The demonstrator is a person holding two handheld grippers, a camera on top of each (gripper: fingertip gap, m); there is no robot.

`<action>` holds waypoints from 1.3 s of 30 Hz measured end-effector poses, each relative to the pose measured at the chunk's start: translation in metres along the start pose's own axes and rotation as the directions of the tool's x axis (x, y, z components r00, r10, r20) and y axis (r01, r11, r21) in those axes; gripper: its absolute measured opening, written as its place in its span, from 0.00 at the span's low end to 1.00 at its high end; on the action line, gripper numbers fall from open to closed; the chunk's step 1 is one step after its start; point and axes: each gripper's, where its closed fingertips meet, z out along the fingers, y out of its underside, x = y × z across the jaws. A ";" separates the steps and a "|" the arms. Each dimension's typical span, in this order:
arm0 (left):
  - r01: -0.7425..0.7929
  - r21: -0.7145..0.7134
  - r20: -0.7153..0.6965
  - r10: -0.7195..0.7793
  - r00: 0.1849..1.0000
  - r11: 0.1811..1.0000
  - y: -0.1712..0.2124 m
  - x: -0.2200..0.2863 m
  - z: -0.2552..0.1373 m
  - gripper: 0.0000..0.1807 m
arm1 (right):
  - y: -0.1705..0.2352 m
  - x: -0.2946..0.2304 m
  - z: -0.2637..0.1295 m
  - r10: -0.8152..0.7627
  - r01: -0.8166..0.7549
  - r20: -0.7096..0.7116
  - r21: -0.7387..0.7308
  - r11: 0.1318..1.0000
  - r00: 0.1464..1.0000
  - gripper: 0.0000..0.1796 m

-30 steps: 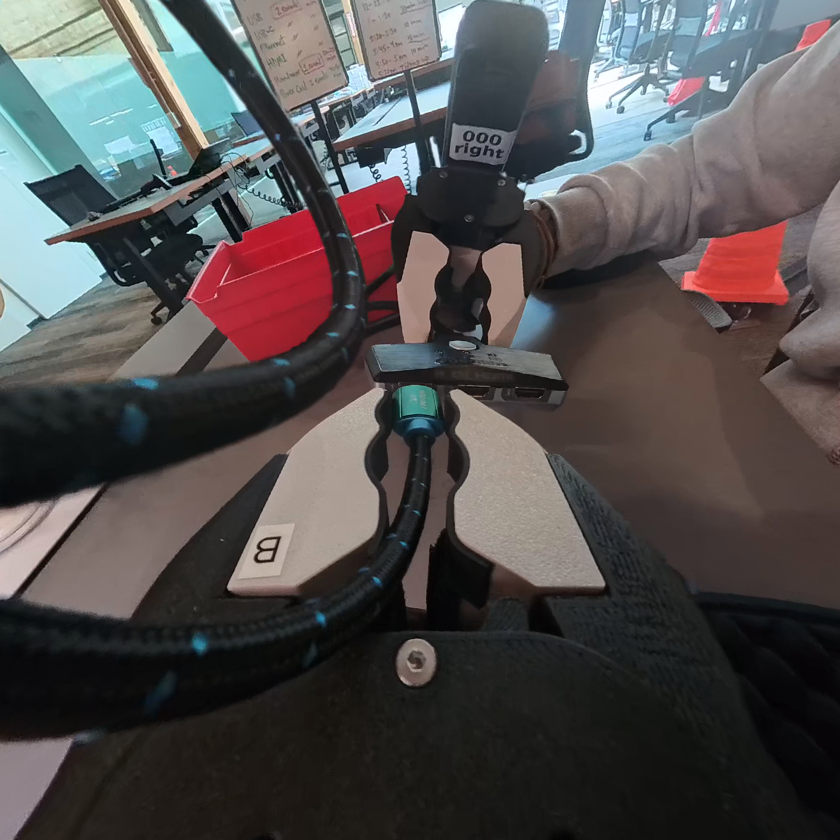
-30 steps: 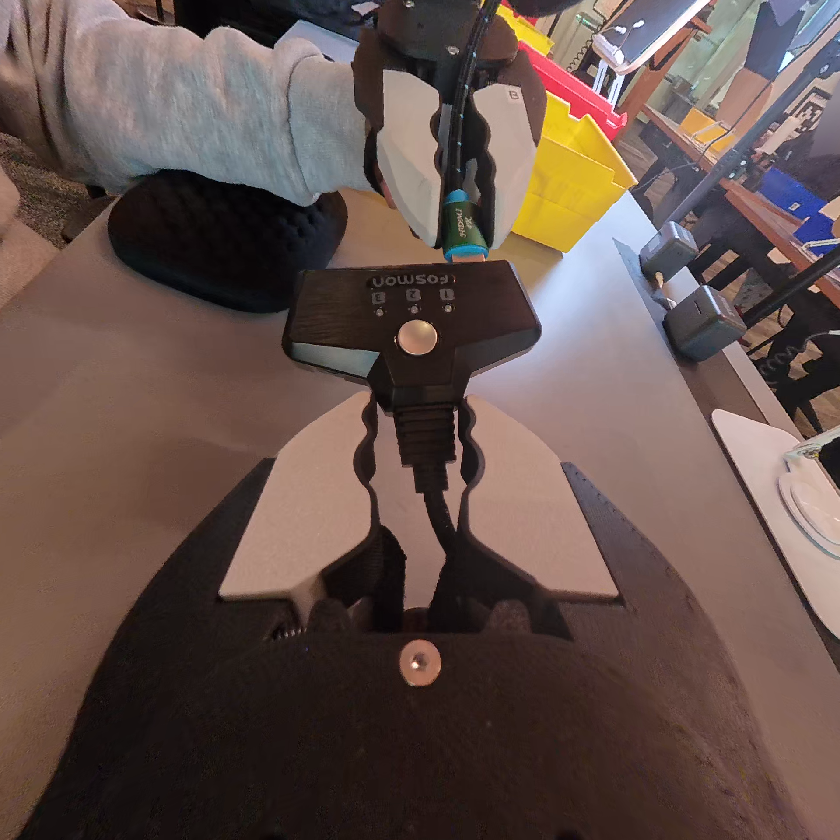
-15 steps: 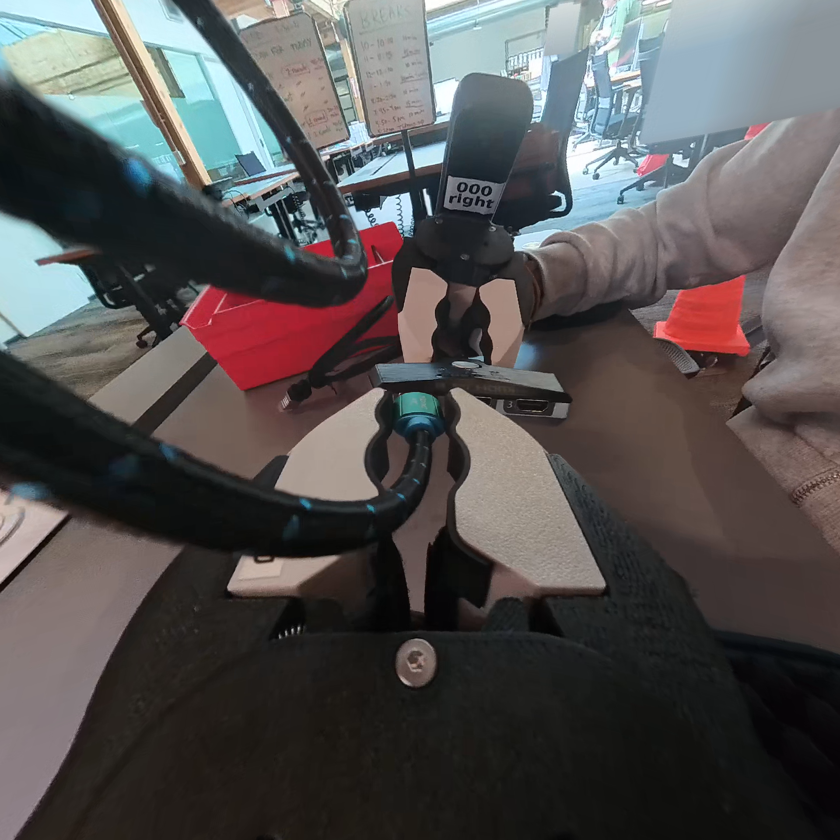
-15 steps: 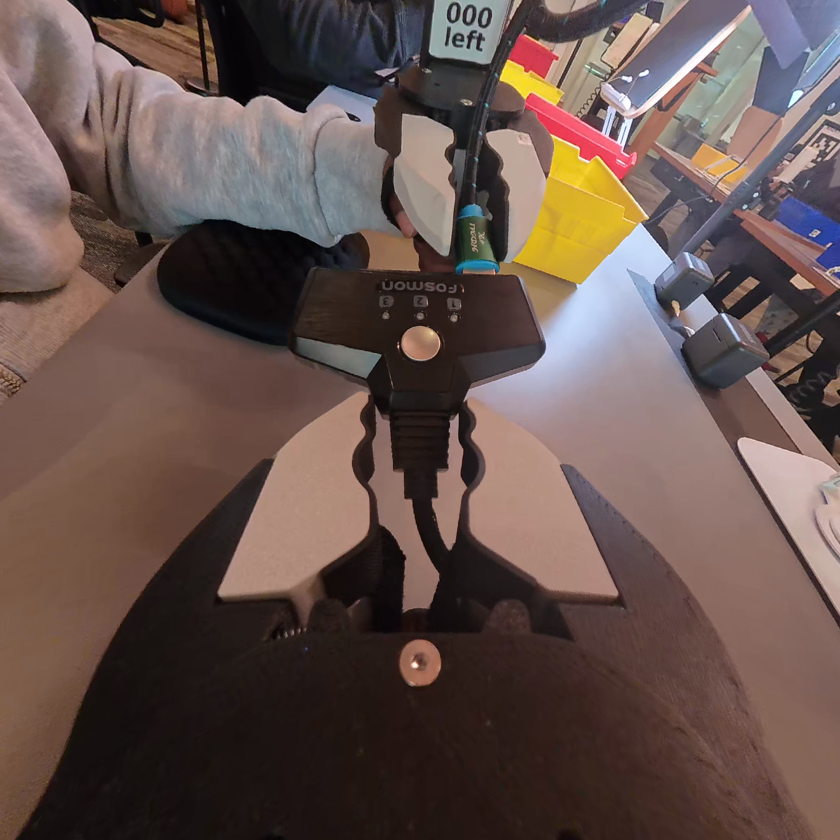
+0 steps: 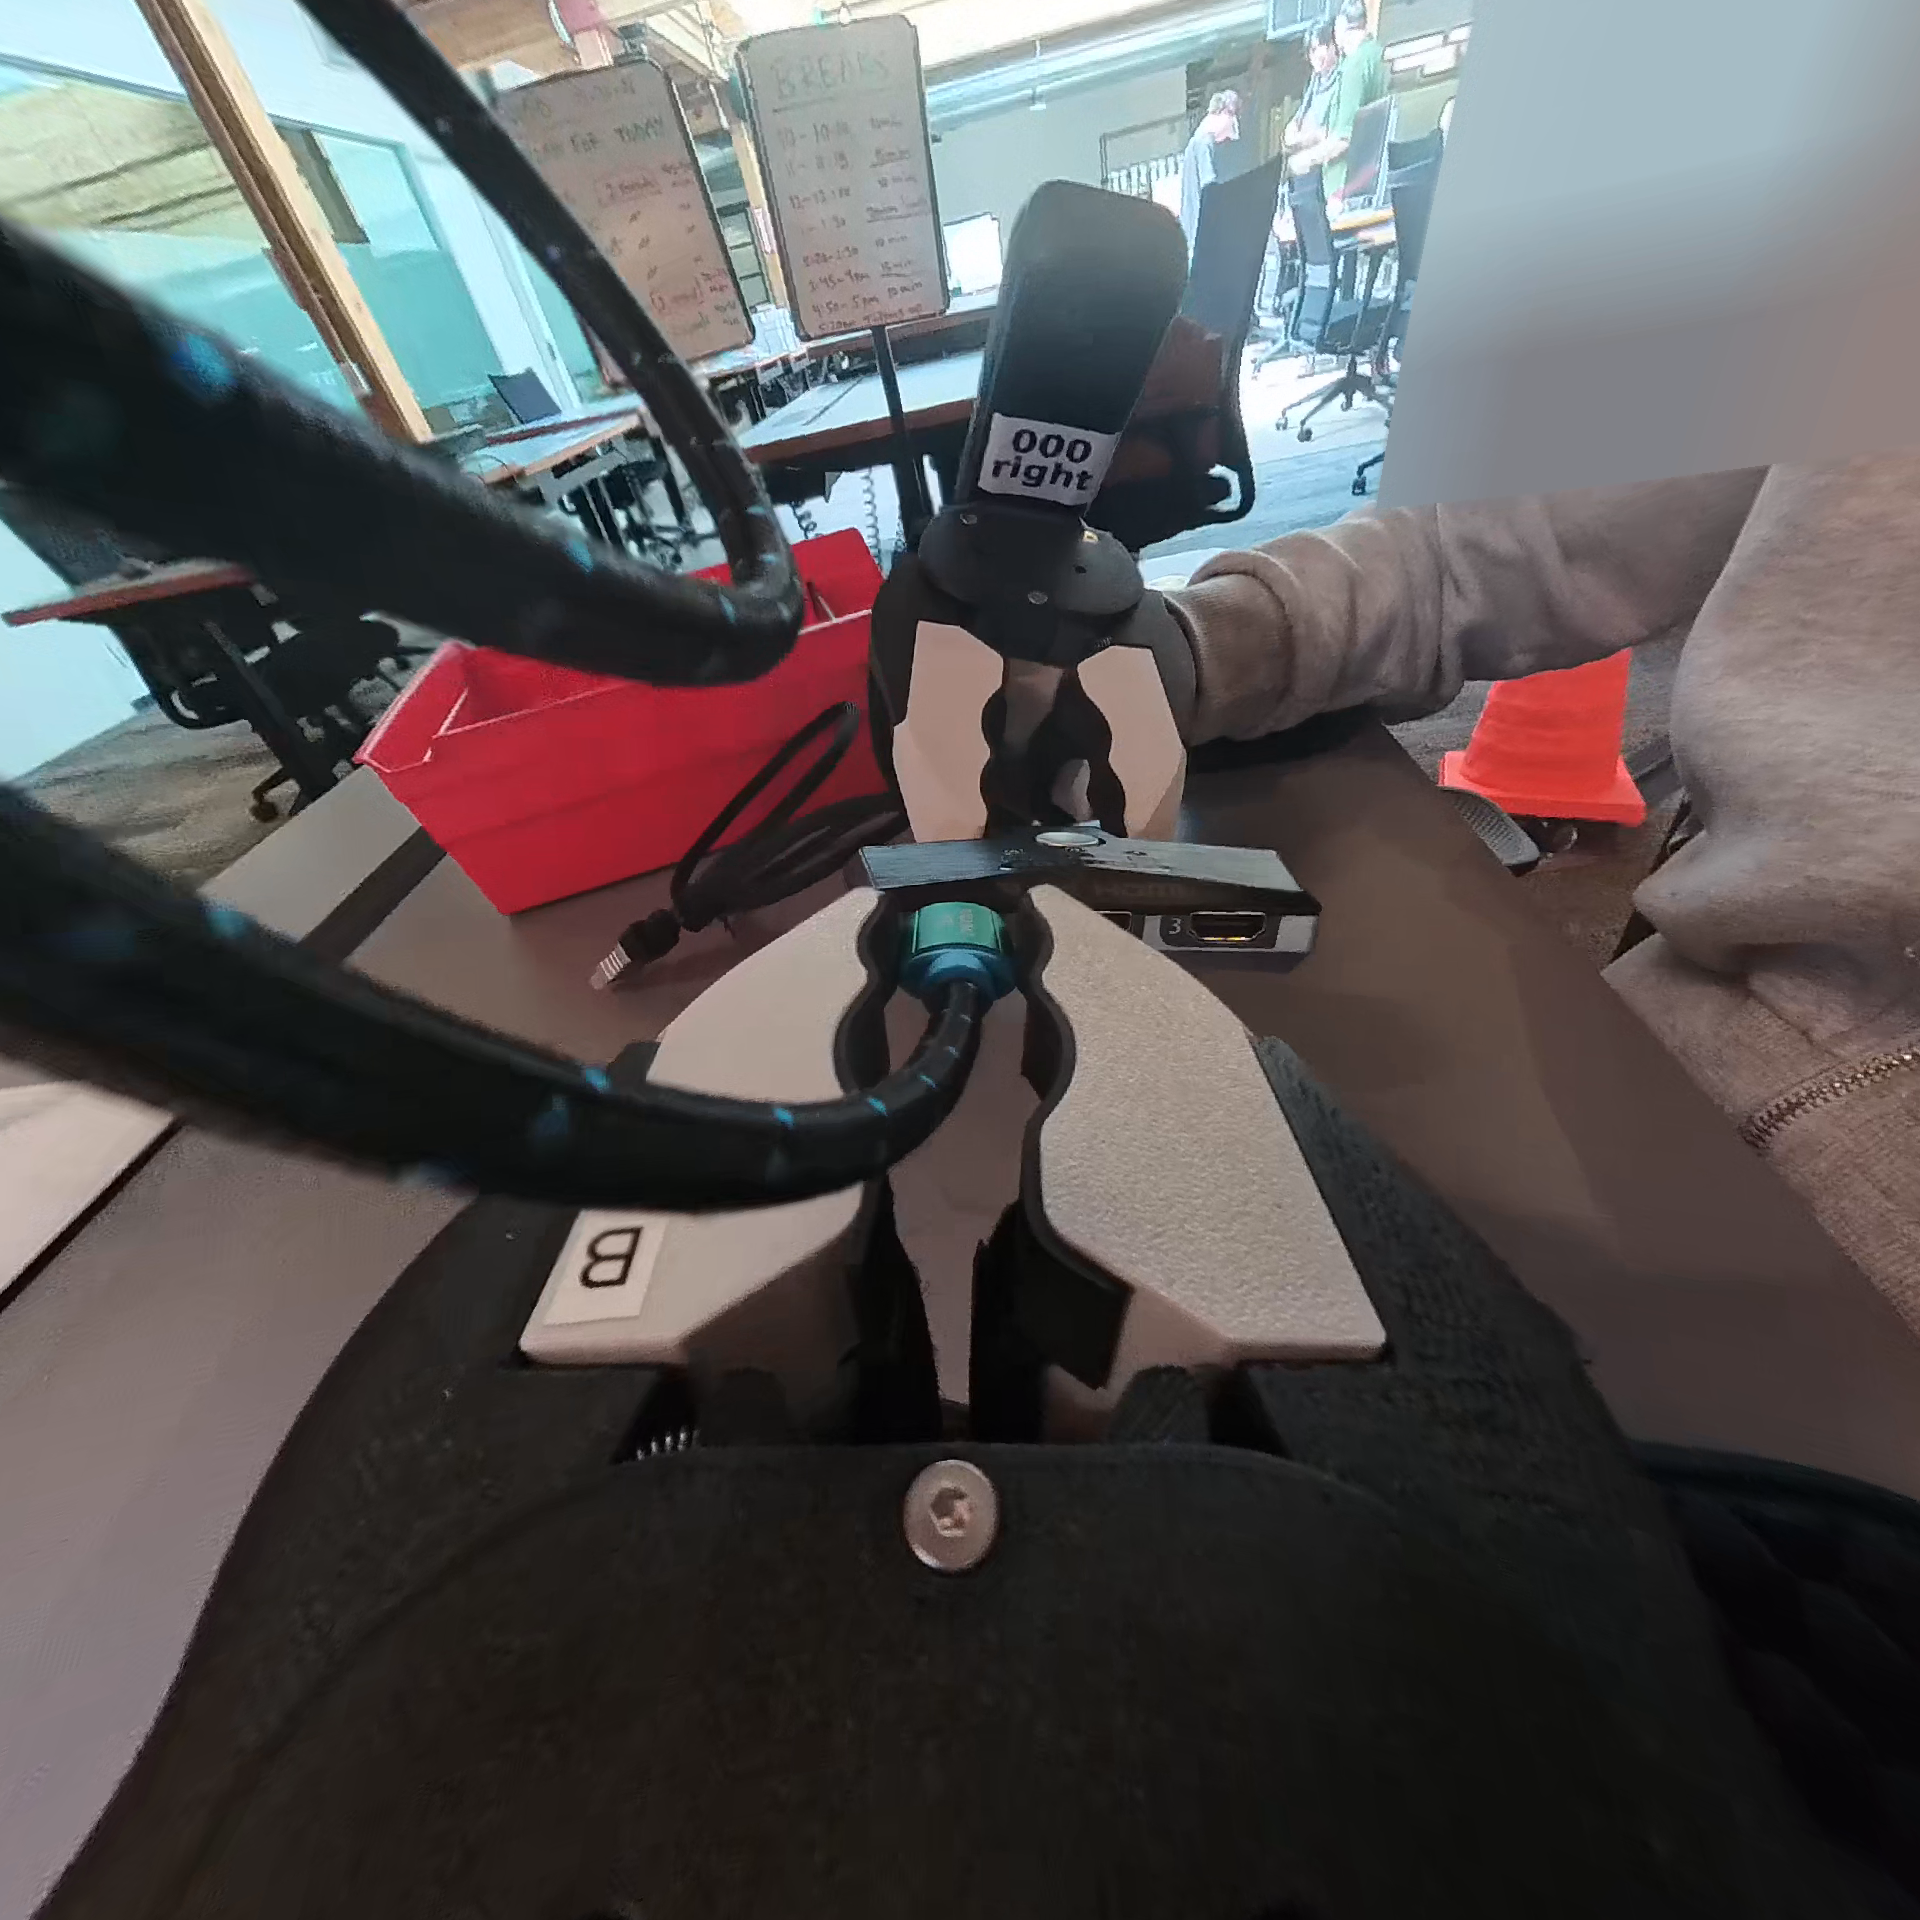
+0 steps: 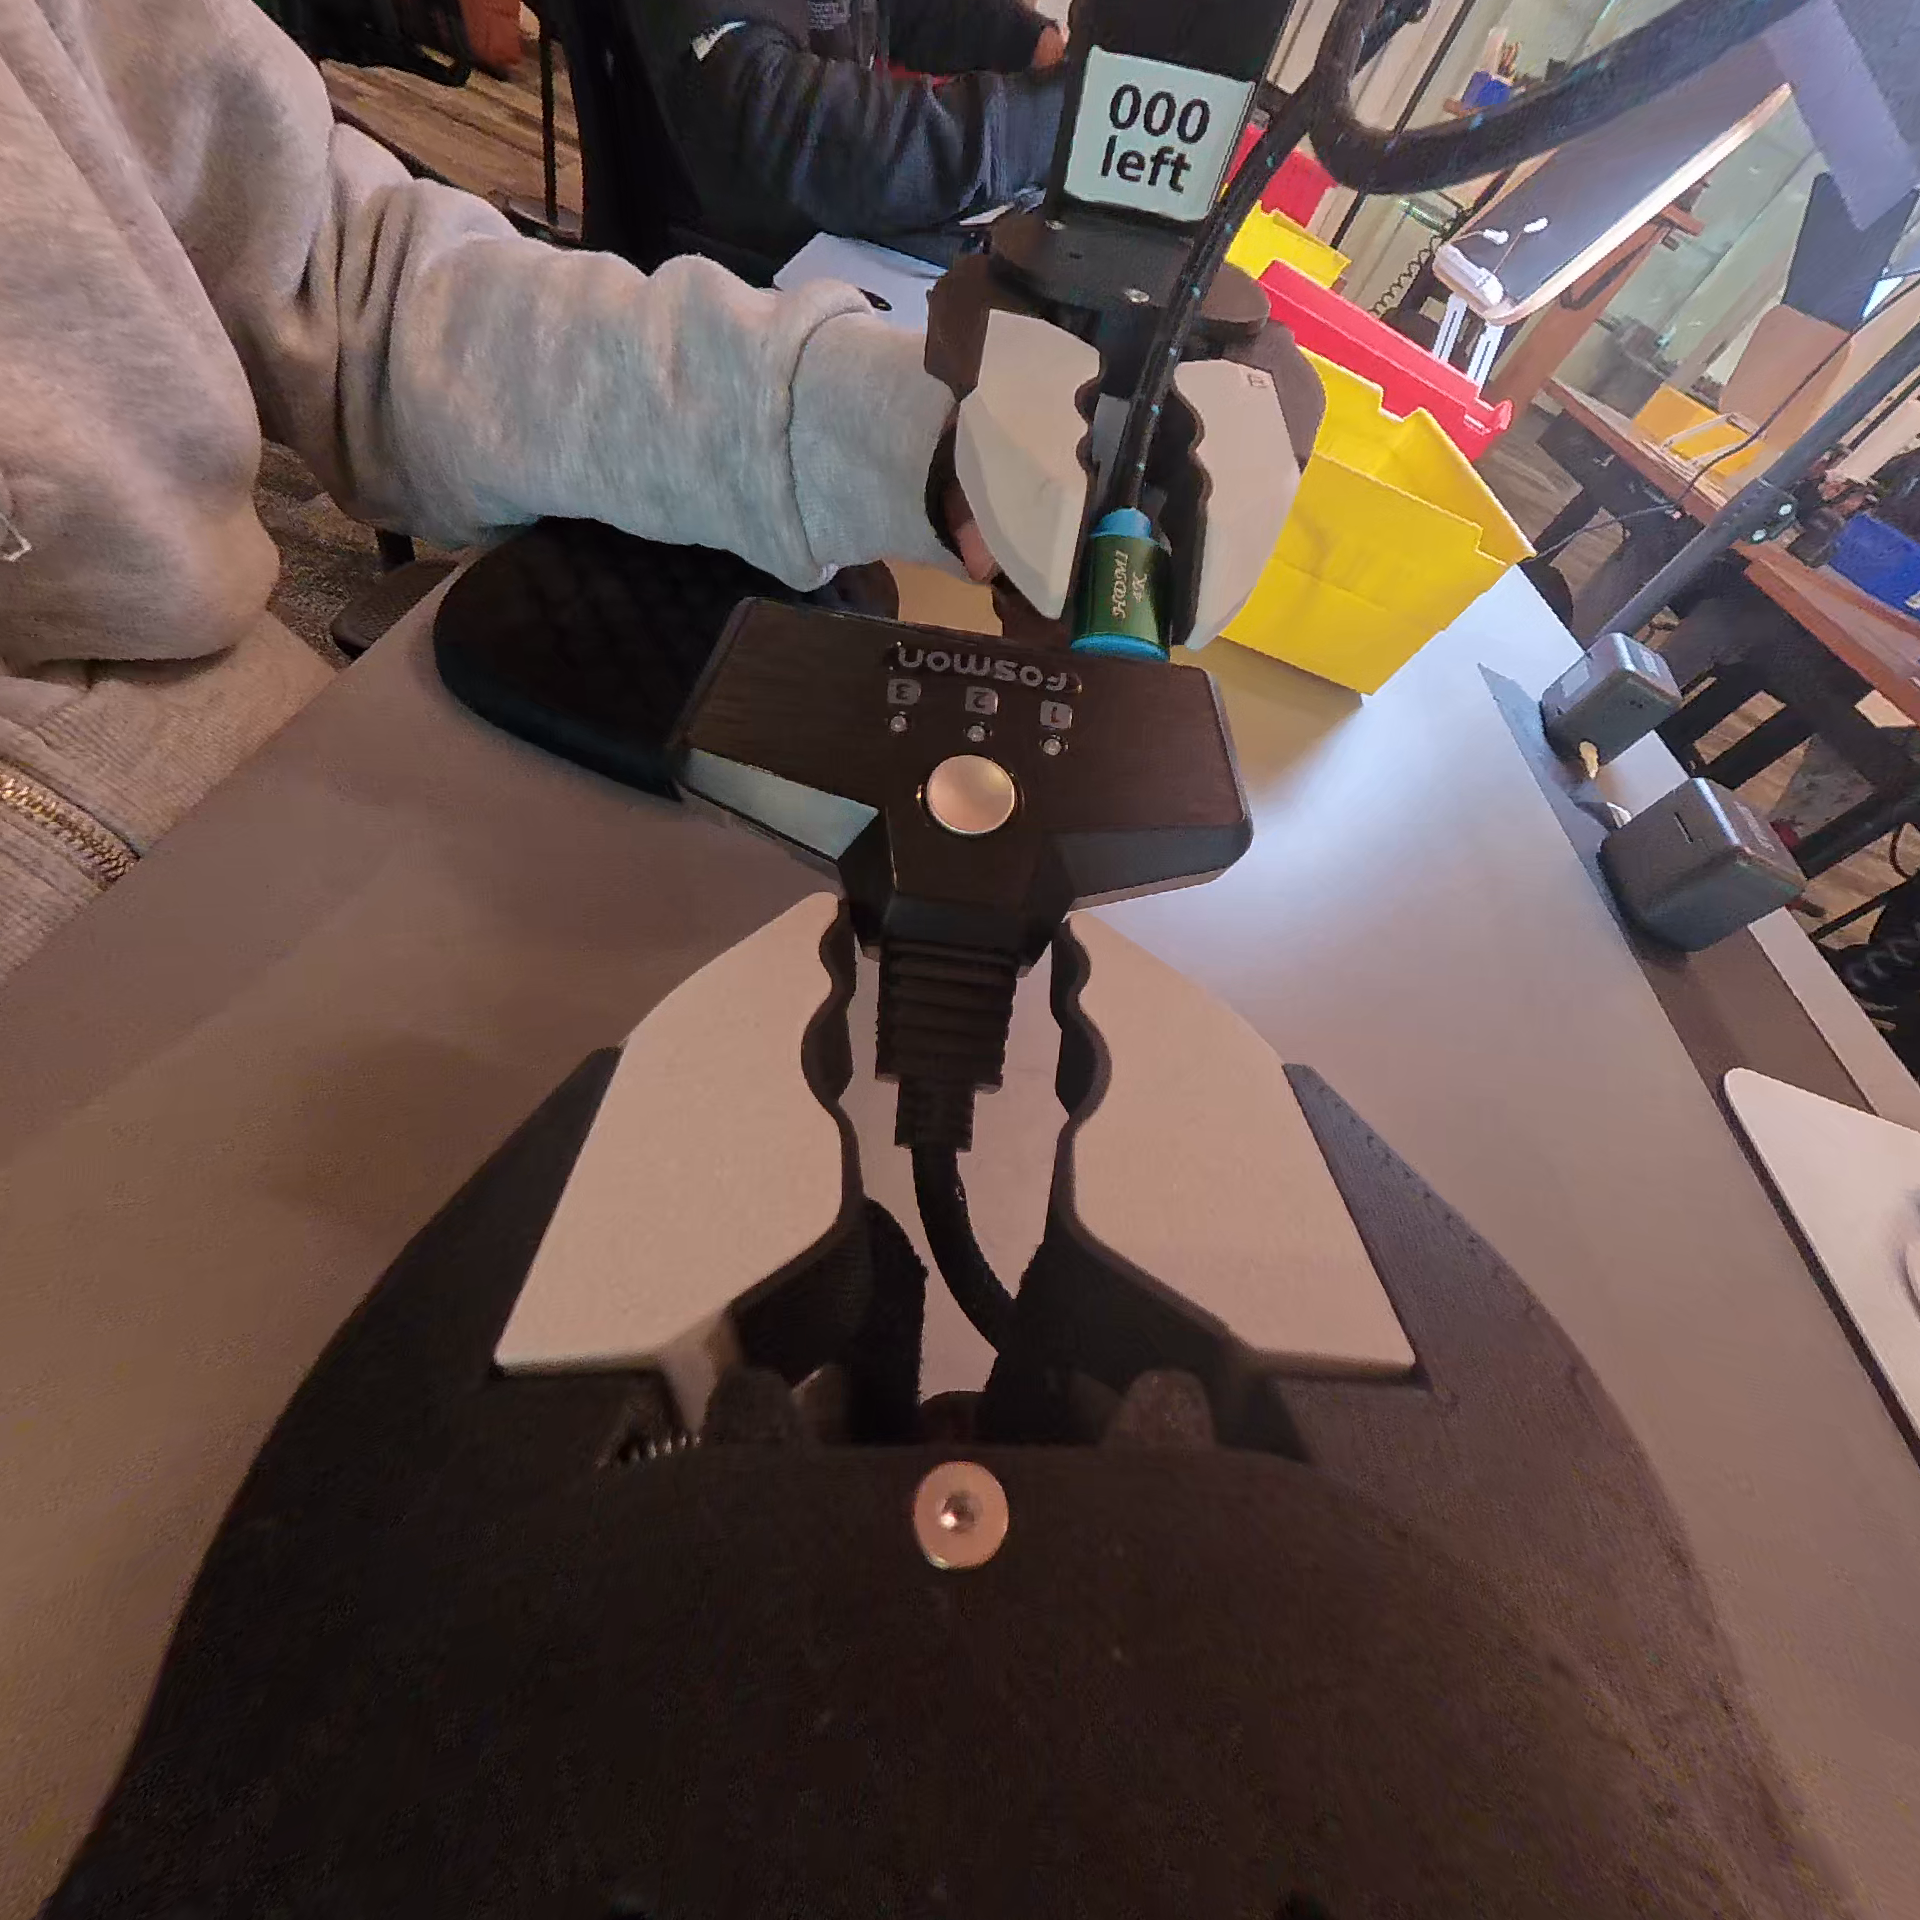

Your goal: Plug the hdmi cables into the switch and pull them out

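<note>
Two claws meet nose to nose over the grey tabletop. The left claw is clamped on the green plug of a black braided HDMI cable, its pale fingers closed on the plug's sides, and the plug's tip is seated in the near edge of the switch. The cable loops back from the plug and arcs high across the left wrist view. The right claw is closed on the ribbed strain relief of the black switch, holding it raised off the tabletop with its round silver button facing up. In the left wrist view an open port shows on the switch's edge, right of the plug. Behind the switch a second thin black cable lies coiled on the tabletop, beside a red bin. In the right wrist view a yellow bin stands beyond the left claw, and two small grey boxes sit at the tabletop's right edge.
</note>
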 end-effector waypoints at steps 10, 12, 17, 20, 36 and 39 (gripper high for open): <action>0.047 0.290 0.388 -0.162 0.907 0.956 -0.027 -0.074 -0.047 0.31 | 0.019 0.038 -0.005 0.091 -0.117 -0.220 -0.108 0.987 0.971 0.20; -0.012 0.389 0.554 -0.224 0.802 0.921 -0.035 -0.099 -0.077 0.32 | 0.033 0.044 -0.004 0.105 -0.150 -0.259 -0.161 0.975 0.960 0.20; -0.133 0.394 0.765 -0.245 0.596 0.909 -0.037 -0.121 -0.120 0.32 | 0.066 0.041 0.006 0.128 -0.213 -0.281 -0.297 0.931 0.951 0.20; -0.157 0.315 0.793 -0.168 0.586 0.936 -0.036 -0.120 -0.112 0.32 | 0.080 0.038 0.012 0.189 -0.279 -0.279 -0.330 0.902 0.941 0.20; -0.258 0.130 0.857 0.023 0.515 0.957 -0.043 -0.114 -0.105 0.33 | 0.004 0.046 -0.008 0.208 -0.165 -0.252 0.179 0.970 0.945 0.25; -0.308 0.076 0.874 0.086 0.479 0.948 -0.055 -0.109 -0.112 0.32 | 0.007 0.046 -0.007 0.209 -0.168 -0.254 0.175 0.970 0.944 0.25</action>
